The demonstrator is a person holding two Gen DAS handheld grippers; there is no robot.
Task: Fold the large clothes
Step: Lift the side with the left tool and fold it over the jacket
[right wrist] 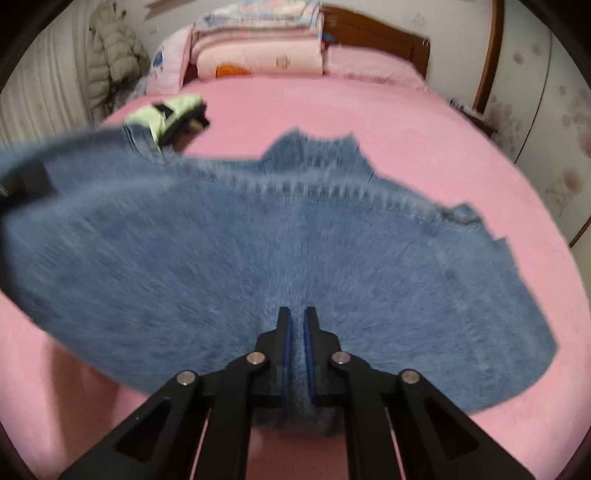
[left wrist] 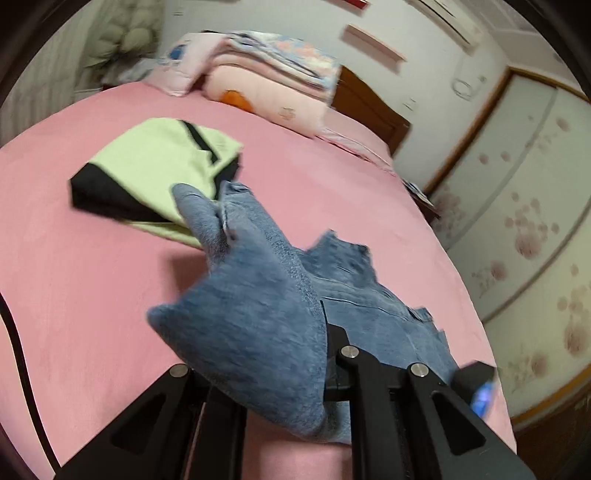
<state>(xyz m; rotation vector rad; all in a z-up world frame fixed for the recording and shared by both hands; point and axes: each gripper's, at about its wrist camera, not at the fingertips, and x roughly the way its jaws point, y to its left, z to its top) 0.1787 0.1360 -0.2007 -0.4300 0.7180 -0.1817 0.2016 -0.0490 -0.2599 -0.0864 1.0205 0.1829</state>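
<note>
A blue denim garment (right wrist: 258, 251) lies spread on the pink bed (right wrist: 332, 110), its left side lifted off the sheet. My right gripper (right wrist: 296, 325) is shut on its near hem, with denim pinched between the blue pads. In the left wrist view the denim (left wrist: 258, 302) drapes over my left gripper (left wrist: 314, 339) and hides the fingertips; the jaws are shut on that fold. The left gripper also shows as a black shape (right wrist: 22, 184) at the lifted edge. A folded green and black garment (left wrist: 155, 166) lies on the bed (left wrist: 332, 184) beyond the denim.
Stacked pink quilts and pillows (right wrist: 258, 48) sit at the bed's head against a wooden headboard (right wrist: 376, 33). A padded coat (right wrist: 114, 48) hangs at the left wall. Floral wardrobe doors (left wrist: 517, 221) run along the right side. A black cable (left wrist: 18, 350) crosses the bed's left edge.
</note>
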